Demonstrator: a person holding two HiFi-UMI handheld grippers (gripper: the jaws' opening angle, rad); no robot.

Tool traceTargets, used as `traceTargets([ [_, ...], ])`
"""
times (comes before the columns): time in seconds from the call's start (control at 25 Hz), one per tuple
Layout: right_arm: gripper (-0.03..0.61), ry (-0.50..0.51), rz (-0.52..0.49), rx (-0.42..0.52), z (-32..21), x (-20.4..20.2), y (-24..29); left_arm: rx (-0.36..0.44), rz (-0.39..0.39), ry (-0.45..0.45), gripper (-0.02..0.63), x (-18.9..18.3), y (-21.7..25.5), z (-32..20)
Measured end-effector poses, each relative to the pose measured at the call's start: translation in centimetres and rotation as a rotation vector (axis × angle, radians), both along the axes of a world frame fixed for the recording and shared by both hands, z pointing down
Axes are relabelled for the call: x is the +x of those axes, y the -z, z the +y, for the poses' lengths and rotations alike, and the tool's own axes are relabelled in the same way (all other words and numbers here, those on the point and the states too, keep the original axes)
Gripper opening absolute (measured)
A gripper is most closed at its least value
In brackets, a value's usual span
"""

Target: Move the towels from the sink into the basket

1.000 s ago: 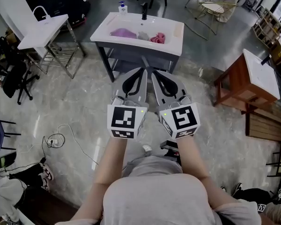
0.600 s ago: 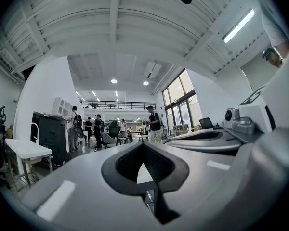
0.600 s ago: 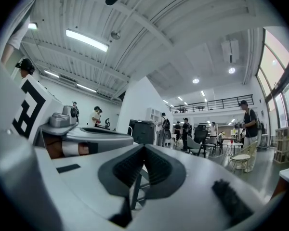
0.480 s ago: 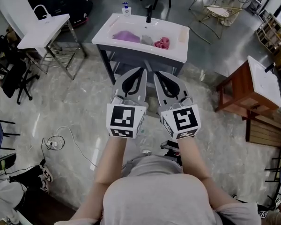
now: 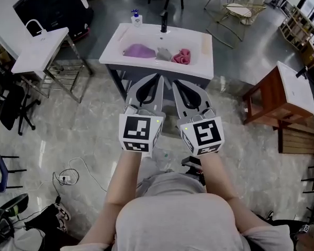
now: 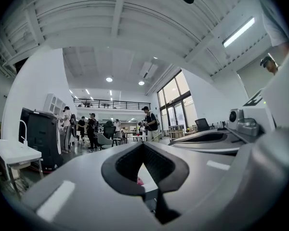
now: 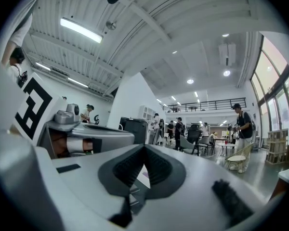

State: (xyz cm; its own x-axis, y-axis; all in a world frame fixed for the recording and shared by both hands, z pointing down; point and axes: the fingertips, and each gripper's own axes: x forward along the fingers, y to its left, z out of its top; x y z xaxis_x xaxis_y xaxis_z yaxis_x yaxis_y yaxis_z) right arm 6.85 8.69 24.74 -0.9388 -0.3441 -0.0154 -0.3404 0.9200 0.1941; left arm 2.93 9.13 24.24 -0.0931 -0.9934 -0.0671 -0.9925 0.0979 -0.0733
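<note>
Towels lie in sink, beyond left claw and right claw.

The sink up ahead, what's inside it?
Three towels lie in the sink: a purple towel, a grey towel and a pink towel. The bottom beneath them is covered, so anything underneath cannot be seen.

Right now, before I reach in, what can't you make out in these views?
- Basket: in no view.
- Grey towel, head view: too small to tell whether it touches the pink towel.
- Sink, both gripper views: almost wholly hidden behind the shut fingers.
- Space under the sink, head view: partly covered by the left gripper and right gripper.
</note>
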Motion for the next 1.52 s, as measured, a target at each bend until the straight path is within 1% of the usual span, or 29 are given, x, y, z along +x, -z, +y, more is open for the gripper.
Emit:
traceTargets([
  [0.16,0.018,-0.07,-0.012,-0.011,-1.8,-2.8,0.0,-0.007,0.013,-0.03,0.005,-3.2,-0.2,-1.4],
  [0.24,0.018,-0.112,-0.036,0.007,-2.5,-4.0,0.4,-0.014,0.018,-0.057,0.005,-4.6,-0.4,-2.1],
  [0.36,0.018,-0.132,-0.047,0.026,-3.0,-6.3,0.7,-0.027,0.023,-0.107,0.005,-6.5,-0.6,-3.1],
  [0.52,0.017,-0.153,-0.03,0.015,-3.9,-9.1,0.1,-0.045,0.029,-0.164,0.005,-8.4,-1.0,-4.6],
  [0.72,0.017,-0.221,-0.024,0.002,-5.6,-10.8,-0.4,-0.059,0.04,-0.205,0.005,-10.3,-1.6,-6.2],
  [0.84,0.017,-0.249,-0.01,0.004,-6.7,-11.2,-0.6,-0.062,0.049,-0.22,0.005,-10.8,-2.0,-7.3],
  [1.08,0.017,-0.267,0.001,-0.043,-9.3,-11.1,-1.4,-0.07,0.053,-0.238,0.004,-11.0,-2.5,-9.9],
  [1.32,0.017,-0.247,0.024,-0.069,-12.0,-11.1,-2.1,-0.08,0.051,-0.229,0.005,-10.8,-2.8,-12.7],
  [1.52,0.017,-0.222,0.038,-0.091,-14.9,-10.7,-2.3,-0.074,0.038,-0.211,0.005,-10.1,-2.4,-15.4],
])
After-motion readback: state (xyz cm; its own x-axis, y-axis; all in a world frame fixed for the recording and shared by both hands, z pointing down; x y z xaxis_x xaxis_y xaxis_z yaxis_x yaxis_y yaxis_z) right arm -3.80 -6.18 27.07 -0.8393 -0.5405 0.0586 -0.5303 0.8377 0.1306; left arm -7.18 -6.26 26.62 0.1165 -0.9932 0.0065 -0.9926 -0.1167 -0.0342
